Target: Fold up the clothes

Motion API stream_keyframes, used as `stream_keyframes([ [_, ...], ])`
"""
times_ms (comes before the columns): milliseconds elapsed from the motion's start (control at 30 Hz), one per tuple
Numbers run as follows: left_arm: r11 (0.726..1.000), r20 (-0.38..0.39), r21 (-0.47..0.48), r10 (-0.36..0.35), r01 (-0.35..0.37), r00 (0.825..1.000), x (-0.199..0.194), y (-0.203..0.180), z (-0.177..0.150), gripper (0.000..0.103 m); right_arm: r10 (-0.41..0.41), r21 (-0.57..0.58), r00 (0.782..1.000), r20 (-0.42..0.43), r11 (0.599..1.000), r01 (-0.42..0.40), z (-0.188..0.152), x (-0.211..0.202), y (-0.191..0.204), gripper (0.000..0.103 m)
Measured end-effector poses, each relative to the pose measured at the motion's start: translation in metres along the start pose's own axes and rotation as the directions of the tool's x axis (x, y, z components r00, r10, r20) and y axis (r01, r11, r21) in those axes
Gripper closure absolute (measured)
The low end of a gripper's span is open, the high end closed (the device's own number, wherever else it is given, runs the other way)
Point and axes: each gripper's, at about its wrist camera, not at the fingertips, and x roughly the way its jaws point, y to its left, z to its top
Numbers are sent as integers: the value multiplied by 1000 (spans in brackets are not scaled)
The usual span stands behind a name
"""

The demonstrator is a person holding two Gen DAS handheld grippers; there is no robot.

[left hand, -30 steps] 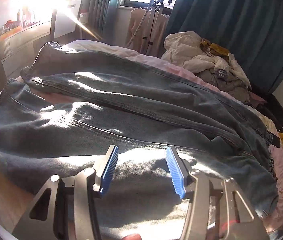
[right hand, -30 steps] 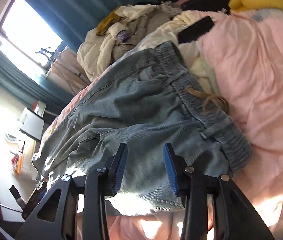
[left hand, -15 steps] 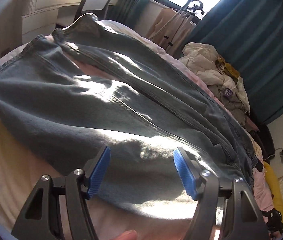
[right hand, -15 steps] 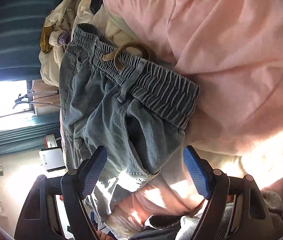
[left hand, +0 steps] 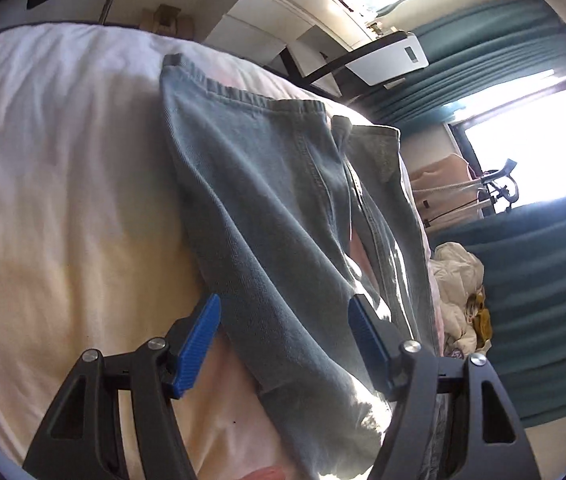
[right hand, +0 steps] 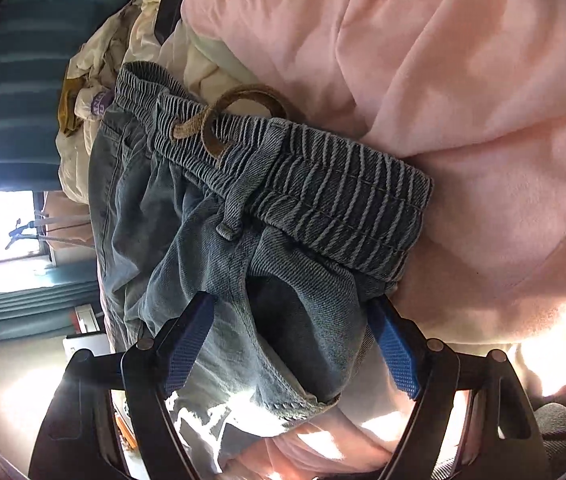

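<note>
Progress: jeans (left hand: 283, 216) lengthwise on bed (left hand: 63, 168), unfolded | left gripper (left hand: 283, 344) spread, leg at 12 | right gripper (right hand: 295, 344) jaws just widened, straddling waistband (right hand: 323, 200), unpinched | we judge folds remain.

Teal curtains (left hand: 523, 280) frame a bright window (left hand: 543, 140). A white desk (left hand: 283, 4) lines the cream wall beyond the bed (left hand: 43, 160), whose pink blanket (right hand: 443, 80) catches sunlight.

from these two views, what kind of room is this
Most likely a bedroom: jeans lie spread on a bed with a pink blanket, teal curtains frame a sunny window, and loose clothes are piled nearby.
</note>
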Motion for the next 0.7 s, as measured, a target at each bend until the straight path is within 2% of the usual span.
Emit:
stream_keyframes([
  [133,999,-3,-39,-9,9,1000,14,2,5,35,44,-19,996,84,999,-43,-6,-6,4,22],
  [233,997,-11,-78,11,-12,1000,22,8,8,35,111,-19,982,152,994,-110,-10,-14,1,28],
  [333,992,13,-125,18,-16,1000,18,17,7,35,203,-56,955,218,979,-195,-13,-30,0,38],
  [433,991,74,-123,56,-47,996,7,19,9,35,285,-135,918,274,957,-257,-17,-50,1,52],
  [500,991,90,-117,81,-70,993,7,19,11,35,303,-166,908,289,950,-264,-18,-57,3,65],
  [567,990,77,-127,78,-68,994,14,21,14,35,303,-170,906,296,950,-263,-19,-58,5,74],
  [700,986,35,-153,71,-65,997,32,26,17,35,288,-163,910,299,955,-248,-19,-54,4,79],
])
